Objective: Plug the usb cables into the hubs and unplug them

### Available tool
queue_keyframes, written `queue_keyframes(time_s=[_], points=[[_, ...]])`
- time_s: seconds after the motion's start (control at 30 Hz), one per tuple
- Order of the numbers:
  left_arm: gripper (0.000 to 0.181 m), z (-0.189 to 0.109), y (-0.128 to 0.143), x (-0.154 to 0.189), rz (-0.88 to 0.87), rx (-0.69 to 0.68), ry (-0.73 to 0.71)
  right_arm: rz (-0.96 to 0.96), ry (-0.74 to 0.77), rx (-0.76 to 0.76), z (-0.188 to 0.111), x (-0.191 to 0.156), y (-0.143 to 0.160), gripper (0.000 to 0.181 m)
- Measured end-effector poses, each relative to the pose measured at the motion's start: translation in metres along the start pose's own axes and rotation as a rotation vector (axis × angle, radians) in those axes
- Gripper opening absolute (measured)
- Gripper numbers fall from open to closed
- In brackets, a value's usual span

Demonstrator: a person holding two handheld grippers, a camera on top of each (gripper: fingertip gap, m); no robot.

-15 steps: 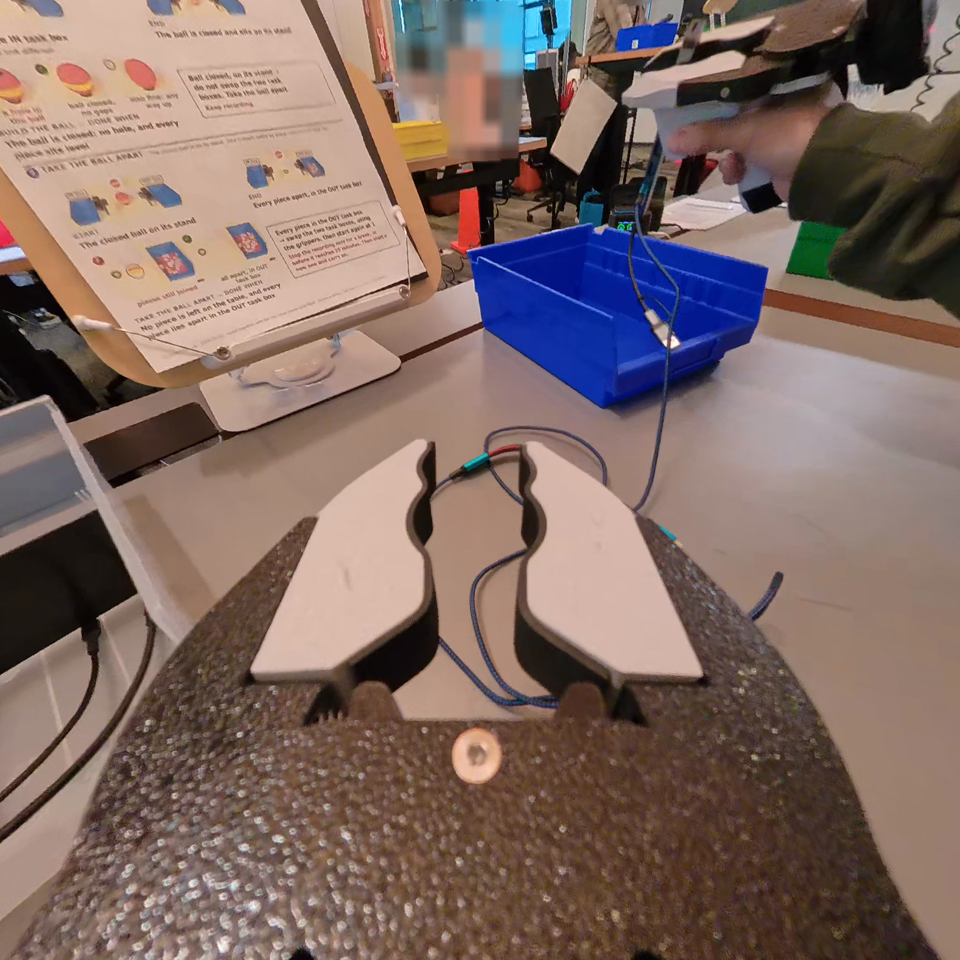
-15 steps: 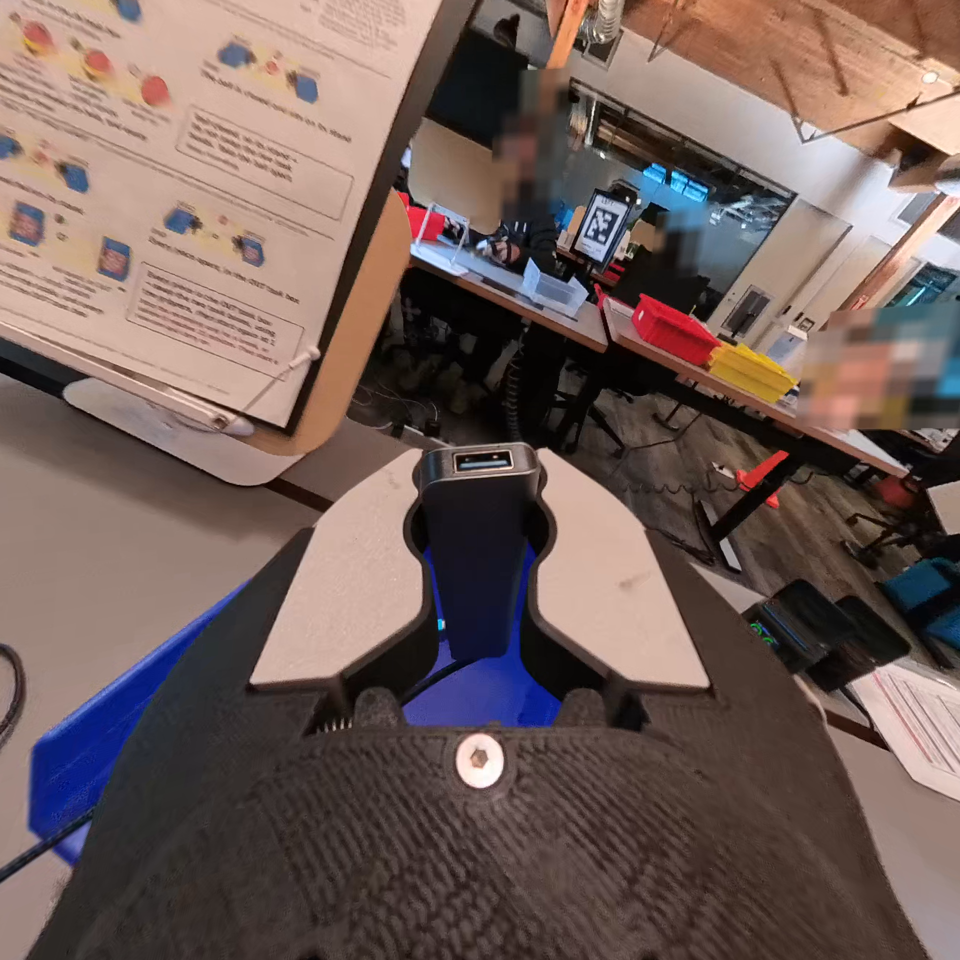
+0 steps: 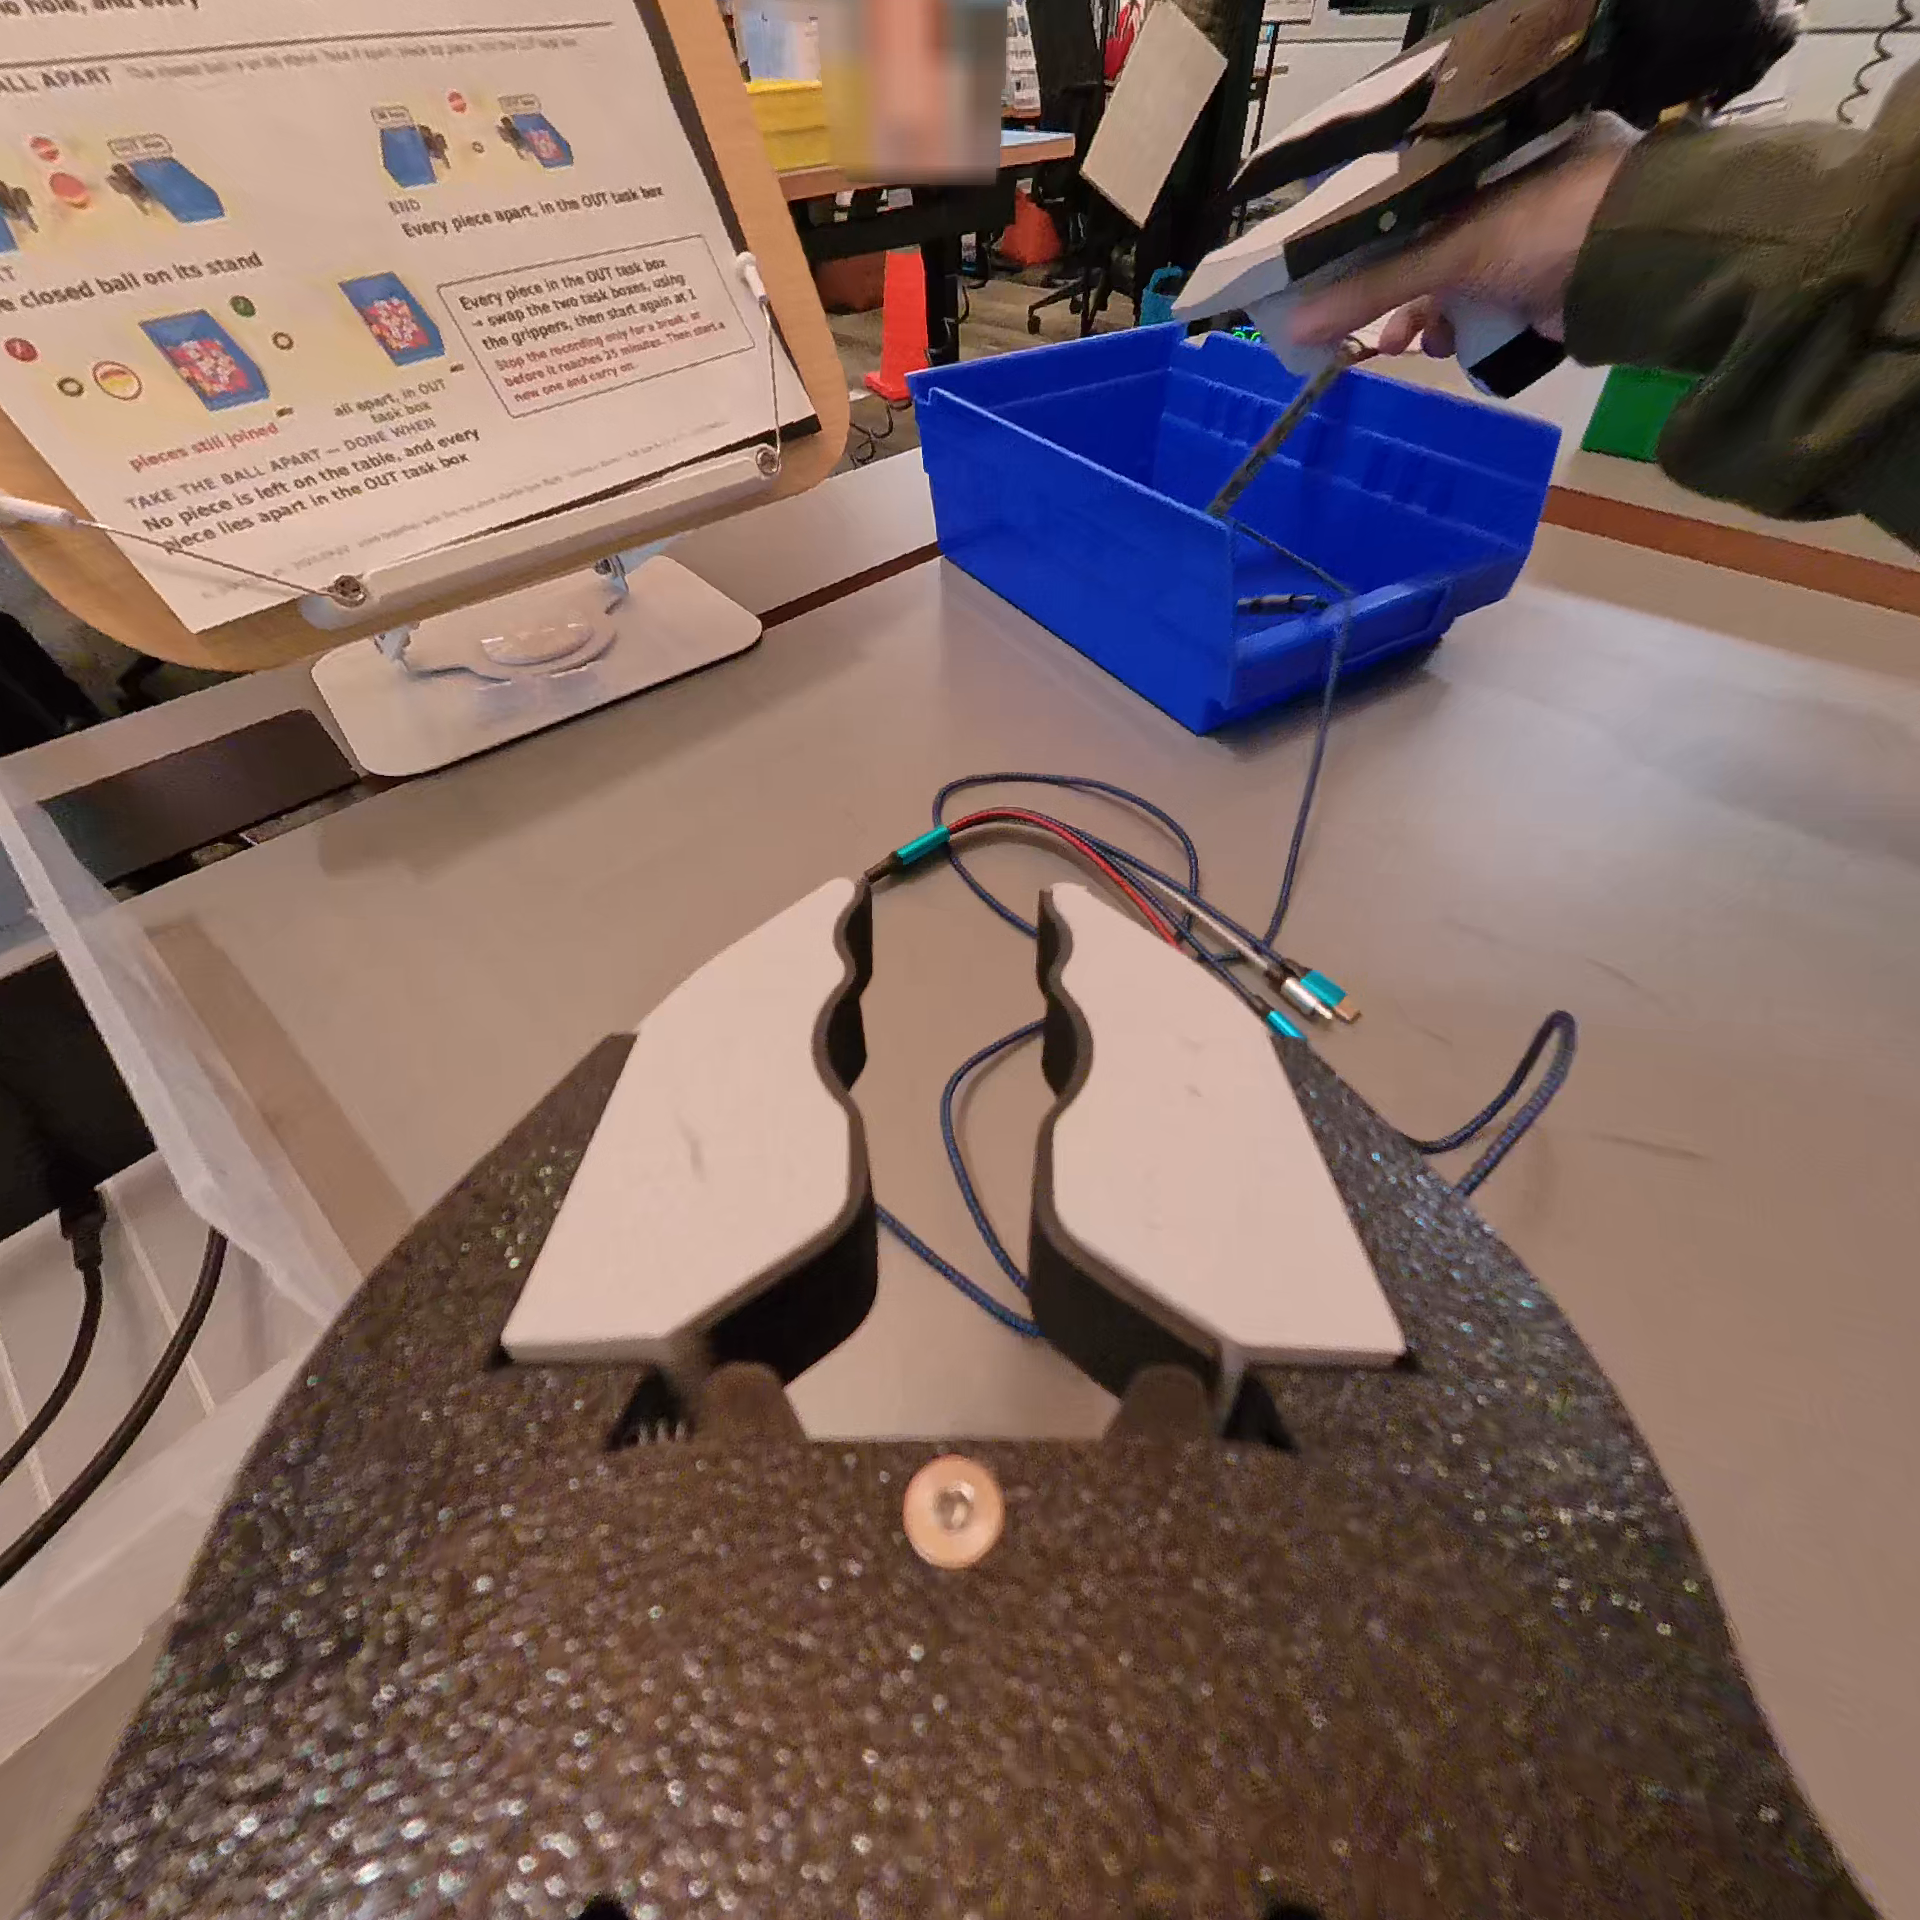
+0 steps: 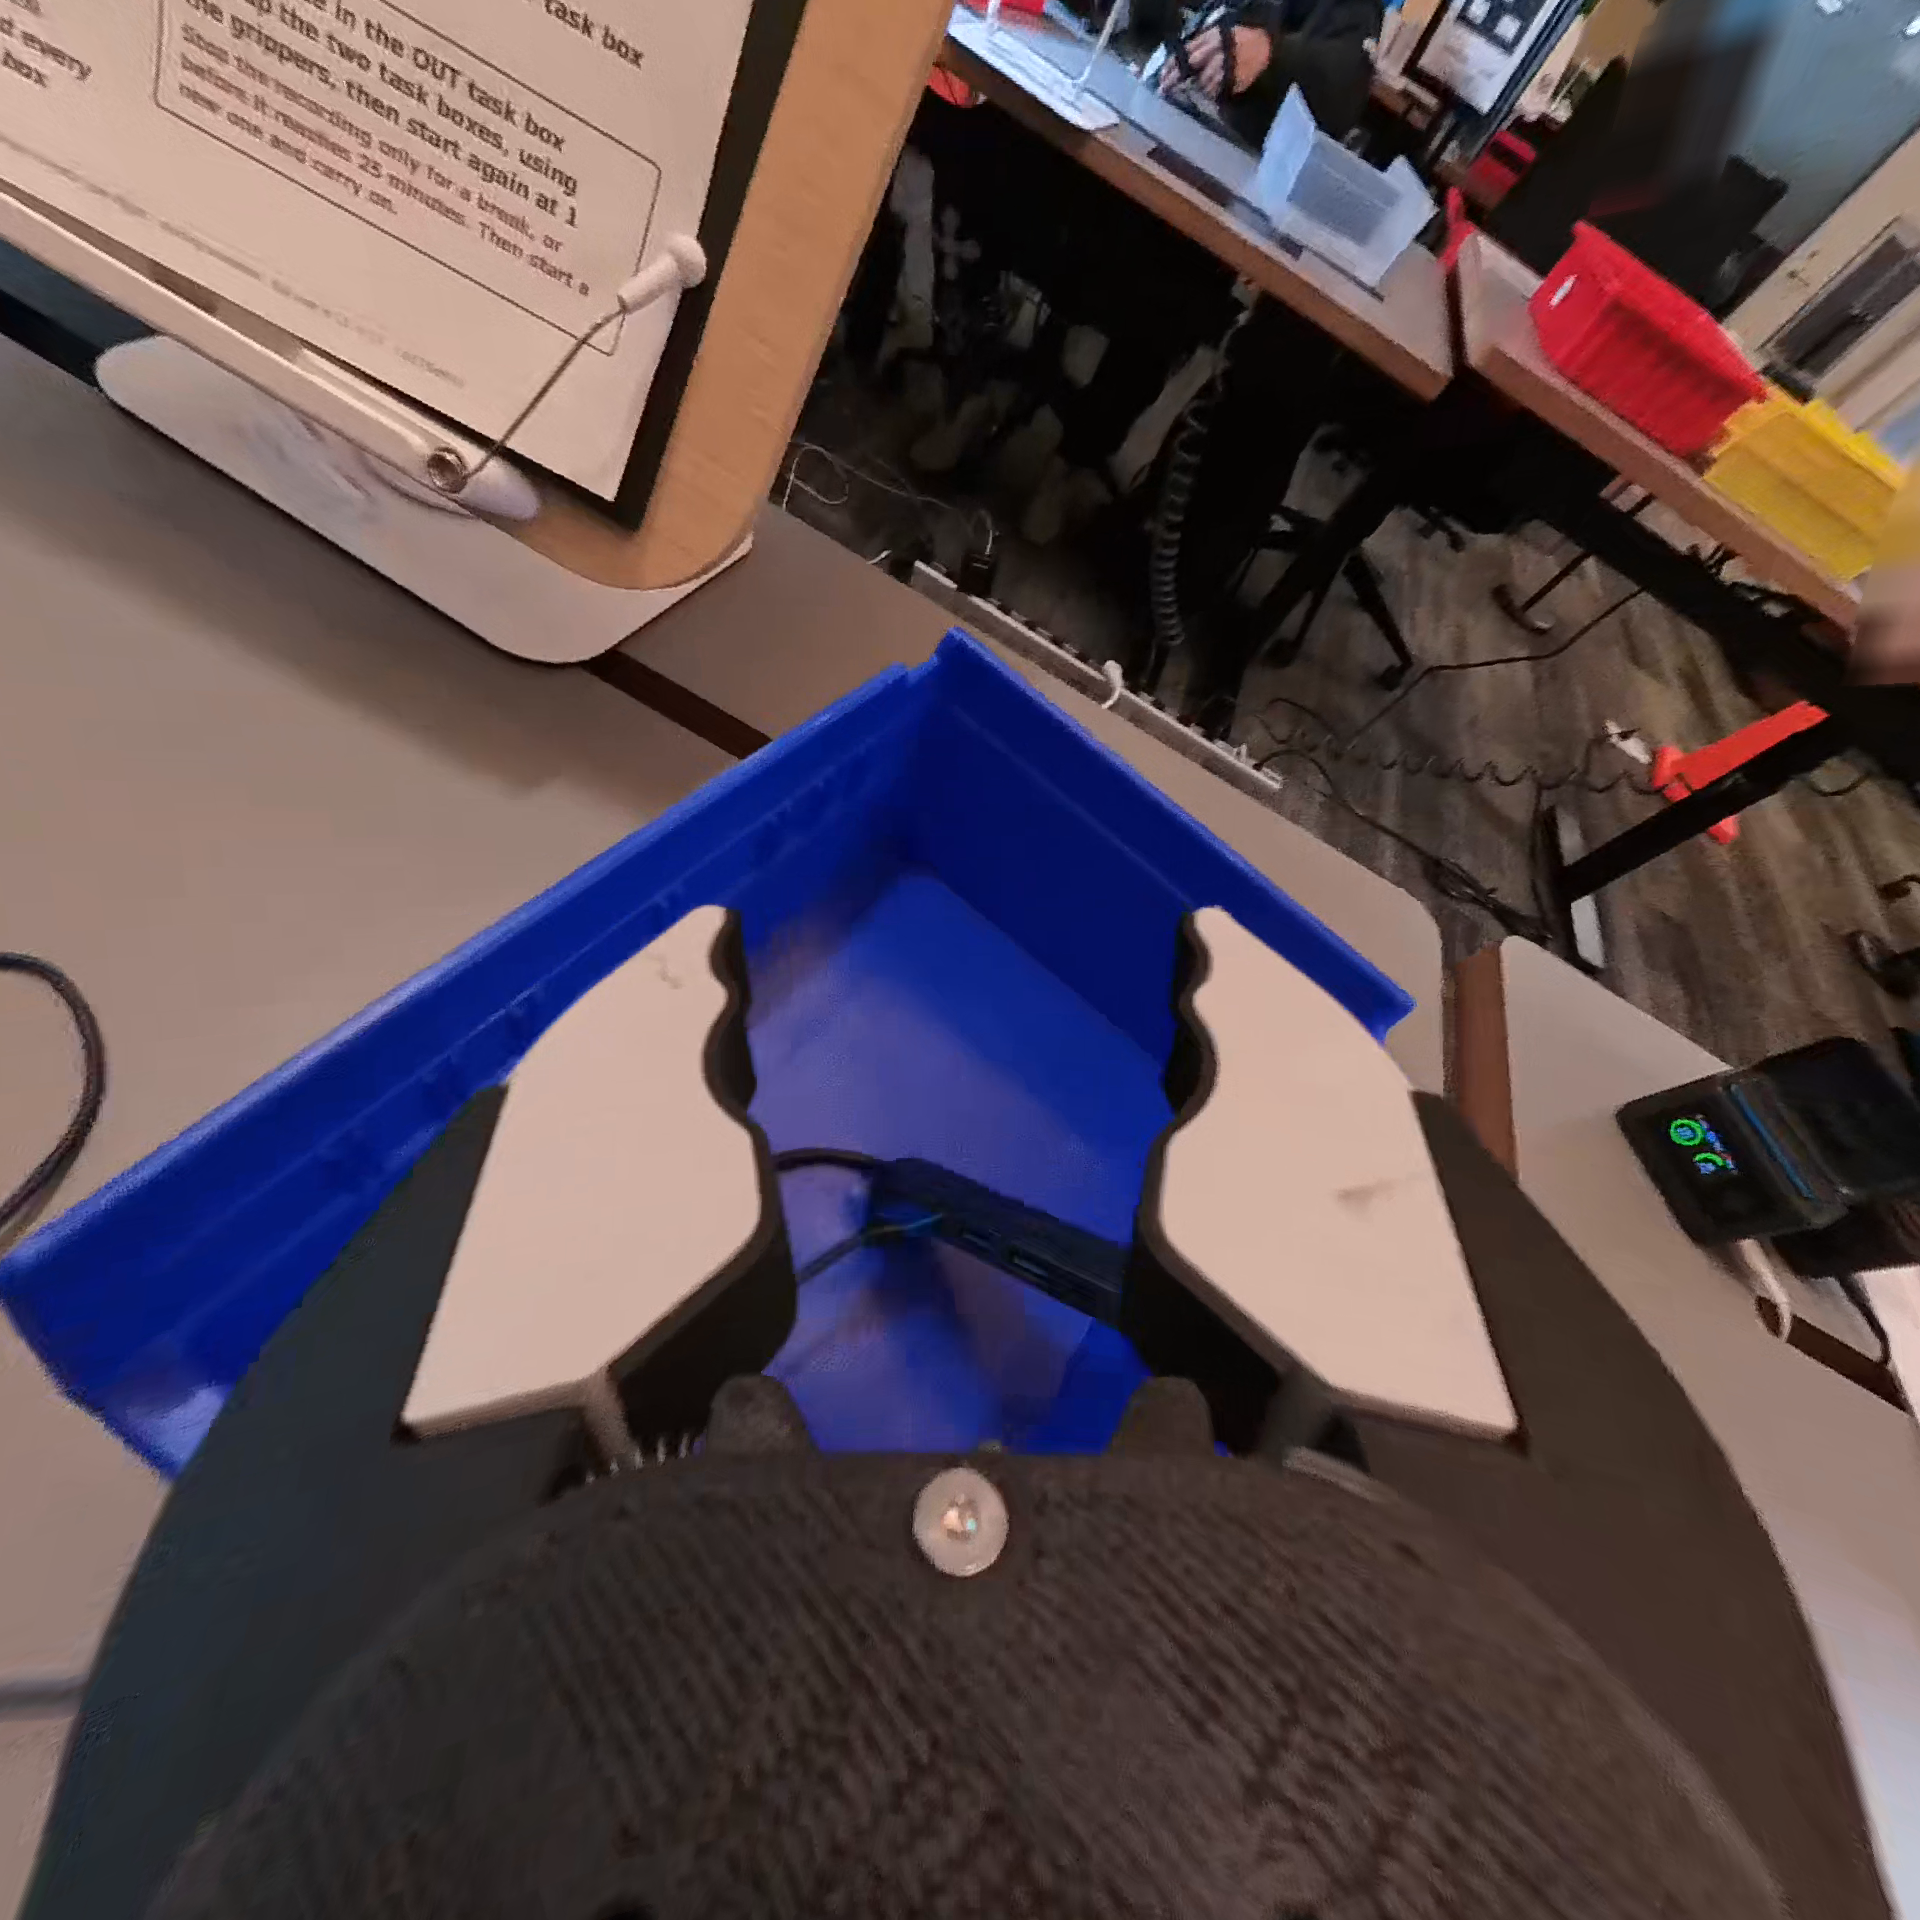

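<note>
My left tool [image 3: 951,914] hovers low over the grey counter [image 3: 1610,831], its two fingers standing apart with nothing gripped; a loop of blue braided cable [image 3: 961,1101] on the counter shows through the gap. One cable bundle: from a teal junction sleeve [image 3: 923,844], blue, red and grey strands fan out to connectors [image 3: 1314,997] lying just beside my left tool's right finger (I count three tips, teal and metal). One more blue strand [image 3: 1311,769] runs up over the front lip of the bin.

One blue bin [image 3: 1081,520] sits on the counter ahead. My right tool [image 4: 956,940] is above it, fingers wide apart, empty. Seen from the left wrist, the right tool [image 3: 1340,239] is held aloft in my hand [image 3: 1455,301], olive sleeve [image 3: 1766,301] behind it, and a dark slim hub [image 3: 1273,442] hangs tilted in the air just under it, over the bin, blurred, cable trailing from its lower end. From the right wrist, one dark hub [image 4: 1003,1242] shows below and between the open fingers, inside the bin, ports along its side, a thin dark cable [image 4: 821,1158] curling from its end. A metal plug [image 3: 1283,601] lies on the bin floor near the front wall.

One instruction sheet on a wooden stand [image 3: 790,343] at the counter's far left. One small dark device [image 4: 1787,1143] with green indicators right of the bin.
</note>
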State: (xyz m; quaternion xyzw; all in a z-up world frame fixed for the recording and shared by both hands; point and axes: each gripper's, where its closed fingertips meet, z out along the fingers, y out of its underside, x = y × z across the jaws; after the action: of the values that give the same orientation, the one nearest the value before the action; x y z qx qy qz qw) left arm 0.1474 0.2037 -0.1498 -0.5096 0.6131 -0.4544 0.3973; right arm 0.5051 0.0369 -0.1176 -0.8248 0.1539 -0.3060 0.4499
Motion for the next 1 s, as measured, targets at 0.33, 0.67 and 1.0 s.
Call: queue_keyframes(time_s=[0.33,0.67,1.0], points=[[0.029,-0.004,0.004,-0.013,-0.033,-0.010,-0.028,-0.233,-0.746,-0.166,-0.084,-0.197,0.004,0.084],[0.030,-0.005,0.010,-0.010,-0.037,-0.056,0.004,-1.213,-0.900,-0.135,-0.087,-0.285,0.055,0.092],[0.032,-0.011,0.009,-0.011,-0.056,-0.064,0.031,-1.355,-1.157,-0.503,-0.075,-0.308,0.103,0.091]])
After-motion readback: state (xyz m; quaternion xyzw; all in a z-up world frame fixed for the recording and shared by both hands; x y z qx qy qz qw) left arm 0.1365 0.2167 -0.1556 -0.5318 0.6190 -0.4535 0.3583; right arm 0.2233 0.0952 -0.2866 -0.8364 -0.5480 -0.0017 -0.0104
